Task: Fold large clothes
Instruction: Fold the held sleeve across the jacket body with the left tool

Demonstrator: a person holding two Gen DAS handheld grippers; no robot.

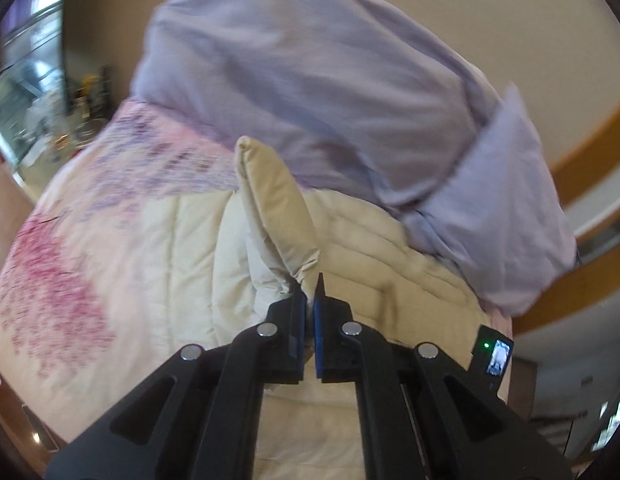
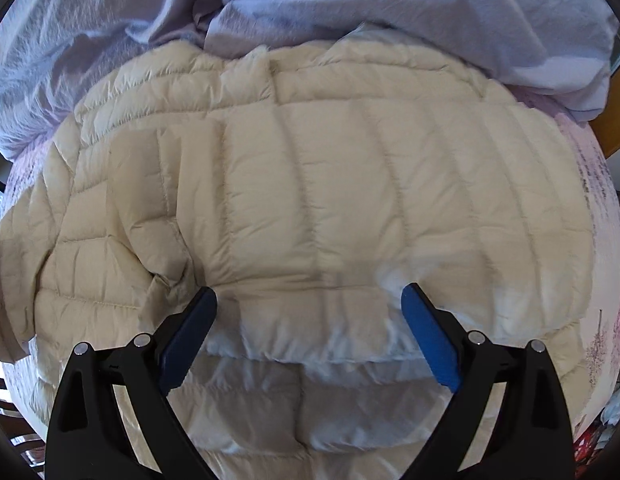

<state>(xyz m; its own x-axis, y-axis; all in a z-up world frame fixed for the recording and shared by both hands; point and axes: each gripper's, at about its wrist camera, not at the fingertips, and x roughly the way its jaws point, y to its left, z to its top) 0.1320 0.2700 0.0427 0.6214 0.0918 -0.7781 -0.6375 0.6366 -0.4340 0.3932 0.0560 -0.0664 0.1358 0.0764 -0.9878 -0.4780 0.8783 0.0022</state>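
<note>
The lilac blanket (image 2: 110, 32) is covering the cream jacket's (image 2: 310, 184) far edge on the bed. The left gripper (image 1: 310, 286) is pinching its upward-pointing sleeve (image 1: 274, 208); the right gripper (image 2: 308, 300) is hovering, spread wide.

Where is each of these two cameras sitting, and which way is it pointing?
Left wrist: rides the left gripper, looking along its fingers, shut on a raised fold of the cream puffer jacket; lilac bedding behind.
Right wrist: rides the right gripper, fingers spread wide, looking down on the jacket's quilted panels.
Shared: the jacket, lilac bedding, floral sheet.
</note>
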